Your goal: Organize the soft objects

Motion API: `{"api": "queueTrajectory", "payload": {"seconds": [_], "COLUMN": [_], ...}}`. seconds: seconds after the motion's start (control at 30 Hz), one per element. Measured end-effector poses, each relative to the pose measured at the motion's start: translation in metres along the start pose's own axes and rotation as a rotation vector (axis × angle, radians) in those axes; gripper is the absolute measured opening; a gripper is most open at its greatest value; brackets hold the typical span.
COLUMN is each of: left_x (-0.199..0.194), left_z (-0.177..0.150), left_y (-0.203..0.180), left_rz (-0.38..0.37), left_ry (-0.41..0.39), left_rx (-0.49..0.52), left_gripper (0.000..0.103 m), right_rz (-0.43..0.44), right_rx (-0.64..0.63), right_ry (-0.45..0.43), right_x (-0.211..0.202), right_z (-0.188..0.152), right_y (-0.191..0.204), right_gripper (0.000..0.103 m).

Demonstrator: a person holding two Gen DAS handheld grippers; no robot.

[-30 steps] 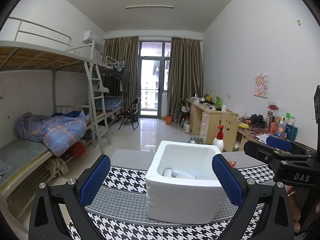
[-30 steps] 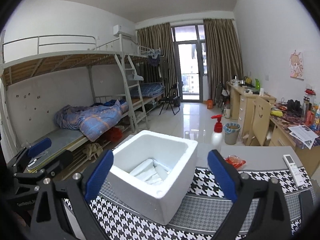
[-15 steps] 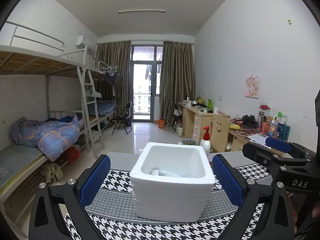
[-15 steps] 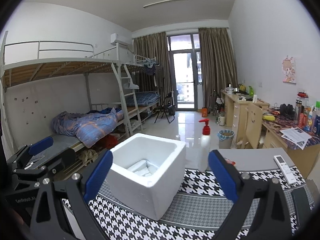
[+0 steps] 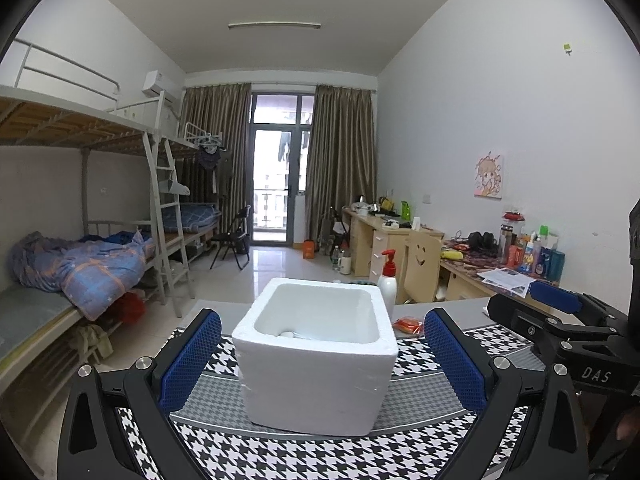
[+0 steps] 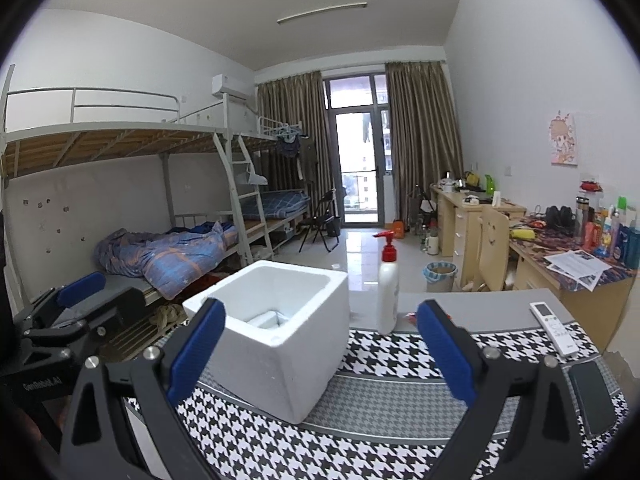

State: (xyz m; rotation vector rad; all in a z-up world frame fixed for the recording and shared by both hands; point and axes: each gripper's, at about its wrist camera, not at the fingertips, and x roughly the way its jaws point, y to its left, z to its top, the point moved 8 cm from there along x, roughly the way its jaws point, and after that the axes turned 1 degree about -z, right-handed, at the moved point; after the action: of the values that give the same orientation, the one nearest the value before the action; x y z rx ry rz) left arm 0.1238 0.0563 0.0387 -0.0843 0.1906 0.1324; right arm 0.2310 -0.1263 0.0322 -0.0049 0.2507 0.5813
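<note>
Both grippers, left gripper (image 5: 322, 358) & right gripper (image 6: 320, 350), gape wide, empty. White soft items (image 5: 294, 334) lie at bottom of foam box (image 5: 316, 376) on table (image 6: 400, 408). Prob light, squashy; pinch mid-body, reaching over the rim.

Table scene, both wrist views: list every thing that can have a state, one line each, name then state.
left gripper: open, holding nothing.
right gripper: open, holding nothing.
foam box: upright, lidless, white items at its bottom.
pump bottle: upright beside the box.
orange packet: lying flat behind the box.
remote control: lying flat, face up.
houndstooth cloth: spread flat.
</note>
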Motion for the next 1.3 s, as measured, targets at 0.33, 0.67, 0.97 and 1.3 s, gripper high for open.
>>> {"api": "queueTrajectory", "payload": {"seconds": [0.33,0.67,0.97,1.3], "left_x": [0.003,0.003,0.006,-0.001], "left_z": [-0.009,-0.016,-0.024,-0.04], "left_y": [-0.005,-0.01,-0.011,-0.012], "left_rz": [-0.016,-0.018,-0.005,0.001], "left_ry": [0.0,-0.003,0.003,-0.002], "left_rx": [0.004,0.012,0.008,0.023], "left_gripper": [0.102,0.102,0.102,0.102], "right_rz": [-0.025,-0.054,-0.04,-0.026], "right_rx": [0.006,-0.011,-0.007,0.011], "right_ry": [-0.009,-0.016,-0.018,-0.013], "right_x": [-0.008,-0.018,-0.018,-0.023], "right_z": [-0.013,-0.026,-0.041,-0.052], "right_y": [-0.011,-0.02,-0.021,-0.022], "right_gripper": [0.098,0.099,0.099,0.099]}}
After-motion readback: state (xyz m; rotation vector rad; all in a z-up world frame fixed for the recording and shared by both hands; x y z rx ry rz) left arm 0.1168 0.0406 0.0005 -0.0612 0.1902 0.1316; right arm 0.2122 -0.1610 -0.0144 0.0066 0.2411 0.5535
